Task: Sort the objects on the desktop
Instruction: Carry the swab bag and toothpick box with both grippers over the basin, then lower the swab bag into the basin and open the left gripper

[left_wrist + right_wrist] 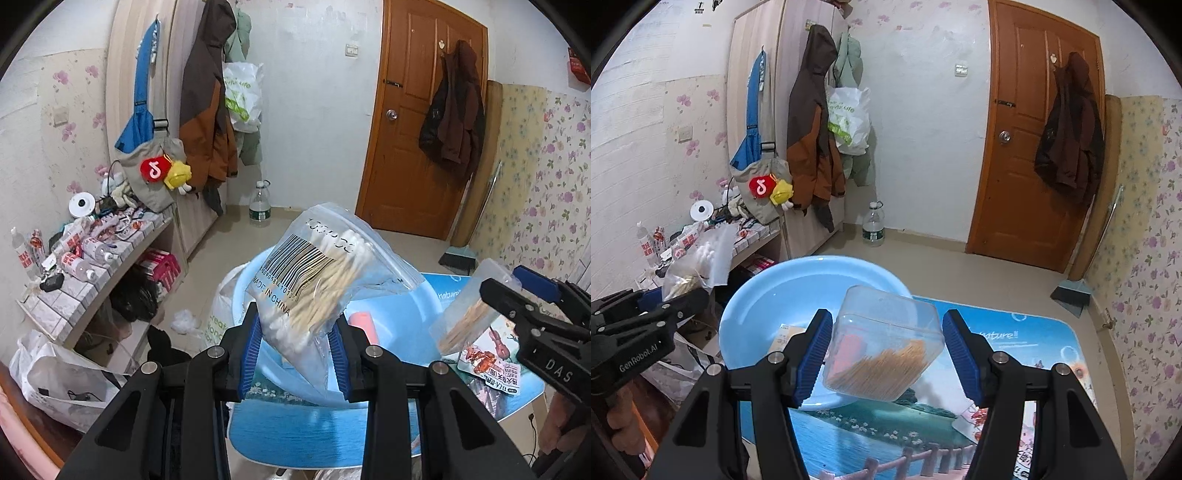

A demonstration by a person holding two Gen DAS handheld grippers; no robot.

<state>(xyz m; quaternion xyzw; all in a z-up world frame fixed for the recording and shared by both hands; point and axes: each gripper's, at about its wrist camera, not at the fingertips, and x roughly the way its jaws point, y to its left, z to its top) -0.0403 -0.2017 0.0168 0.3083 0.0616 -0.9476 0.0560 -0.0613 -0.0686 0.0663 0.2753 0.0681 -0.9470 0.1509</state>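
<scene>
Left fingers (295,354) tilted down, clamped on cotton-swab bag (317,280) — right fingers (886,354) apparently gripping toothpick box (882,343) over basin (768,295).

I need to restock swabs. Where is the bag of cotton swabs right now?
In the left wrist view, the bag of cotton swabs is gripped in the left tool, held above the blue basin.

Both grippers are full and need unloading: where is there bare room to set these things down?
Free: the far inside of the round light-blue plastic basin, and the scenery-print table mat right of it, toward the door. Crowded: the basin's near side, with a pink item and a card, and the mat's near right corner with snack packets.
</scene>
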